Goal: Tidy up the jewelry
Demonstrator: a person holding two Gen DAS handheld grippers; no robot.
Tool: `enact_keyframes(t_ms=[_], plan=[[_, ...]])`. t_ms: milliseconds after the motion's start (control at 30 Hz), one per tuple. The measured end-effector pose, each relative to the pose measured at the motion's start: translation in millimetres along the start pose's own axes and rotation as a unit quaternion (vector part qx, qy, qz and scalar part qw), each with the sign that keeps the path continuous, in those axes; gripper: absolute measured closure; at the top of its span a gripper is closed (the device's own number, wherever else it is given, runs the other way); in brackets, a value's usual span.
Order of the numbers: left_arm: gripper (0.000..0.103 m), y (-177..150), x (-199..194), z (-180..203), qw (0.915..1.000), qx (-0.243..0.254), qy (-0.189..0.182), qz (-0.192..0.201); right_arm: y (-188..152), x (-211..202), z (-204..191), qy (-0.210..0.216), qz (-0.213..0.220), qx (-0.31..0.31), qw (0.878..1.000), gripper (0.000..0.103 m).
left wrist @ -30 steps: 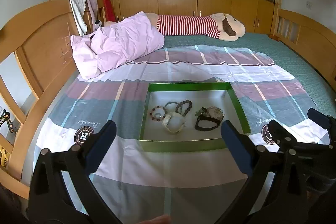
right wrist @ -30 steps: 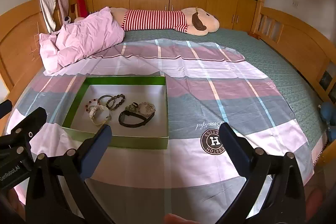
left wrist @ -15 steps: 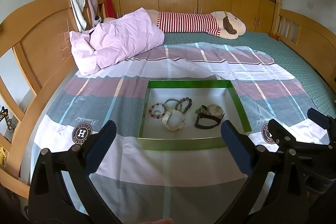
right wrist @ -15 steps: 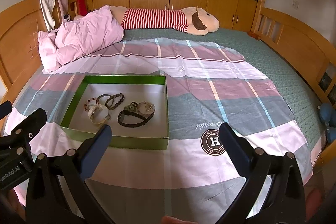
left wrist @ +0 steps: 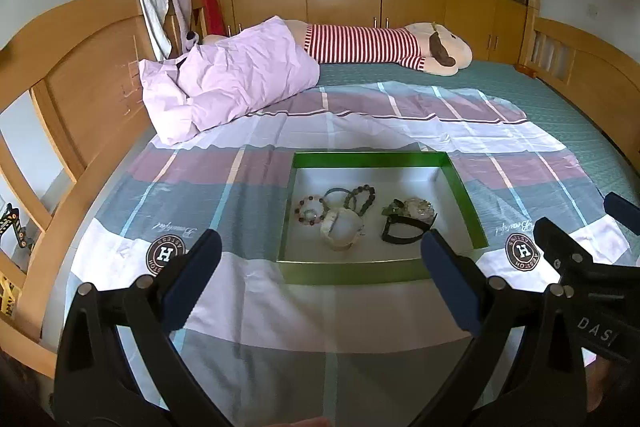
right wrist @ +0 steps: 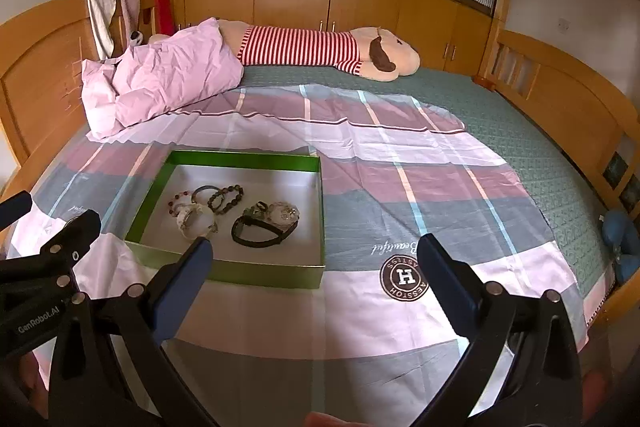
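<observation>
A shallow green box (left wrist: 352, 273) with a white floor lies on the checked sheet; it also shows in the right wrist view (right wrist: 240, 271). Inside lie a white bracelet (left wrist: 340, 225), a beaded bracelet (left wrist: 310, 209), a dark bead bracelet (left wrist: 360, 197), a black watch (left wrist: 402, 229) and a clear bracelet (left wrist: 418, 207). My left gripper (left wrist: 320, 267) is open and empty, just short of the box's near wall. My right gripper (right wrist: 314, 271) is open and empty, near the box's front right corner. The watch (right wrist: 256, 233) and white bracelet (right wrist: 194, 221) show there too.
A pink pillow (left wrist: 224, 83) and a striped plush toy (left wrist: 384, 45) lie at the far end of the bed. Wooden bed rails (left wrist: 76, 67) run along the left and right (right wrist: 568, 99). A blue object (right wrist: 620, 239) sits at the bed's right edge.
Both grippers have risen slightly and tilted, so the box sits a little lower in the views. Nothing was grasped; the jewelry has not moved.
</observation>
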State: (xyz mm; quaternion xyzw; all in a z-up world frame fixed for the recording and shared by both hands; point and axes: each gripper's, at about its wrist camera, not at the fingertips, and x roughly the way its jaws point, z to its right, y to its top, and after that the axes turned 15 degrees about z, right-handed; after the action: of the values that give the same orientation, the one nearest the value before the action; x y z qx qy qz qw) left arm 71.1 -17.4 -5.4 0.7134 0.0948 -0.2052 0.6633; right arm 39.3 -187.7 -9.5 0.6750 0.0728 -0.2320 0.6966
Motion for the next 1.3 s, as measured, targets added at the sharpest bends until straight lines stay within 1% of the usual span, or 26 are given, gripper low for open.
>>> enact_keyframes(t_ms=[300, 833, 1300], plan=[[0.004, -1.0, -1.8, -5.3, 1.0000, -0.002, 0.003, -0.002, -0.1, -0.8, -2.4, 0.006, -0.003, -0.002, 1.000, 0.003], [0.004, -0.5, -3.4, -1.5, 1.0000, 0.002, 0.002, 0.001, -0.4, 0.7, 3.5, 0.009, -0.002, 0.013, 1.000, 0.003], [0.004, -0.2, -3.5, -0.2, 1.0000, 0.002, 0.002, 0.001, -0.4, 0.5, 3.8, 0.008, -0.003, 0.013, 1.000, 0.003]])
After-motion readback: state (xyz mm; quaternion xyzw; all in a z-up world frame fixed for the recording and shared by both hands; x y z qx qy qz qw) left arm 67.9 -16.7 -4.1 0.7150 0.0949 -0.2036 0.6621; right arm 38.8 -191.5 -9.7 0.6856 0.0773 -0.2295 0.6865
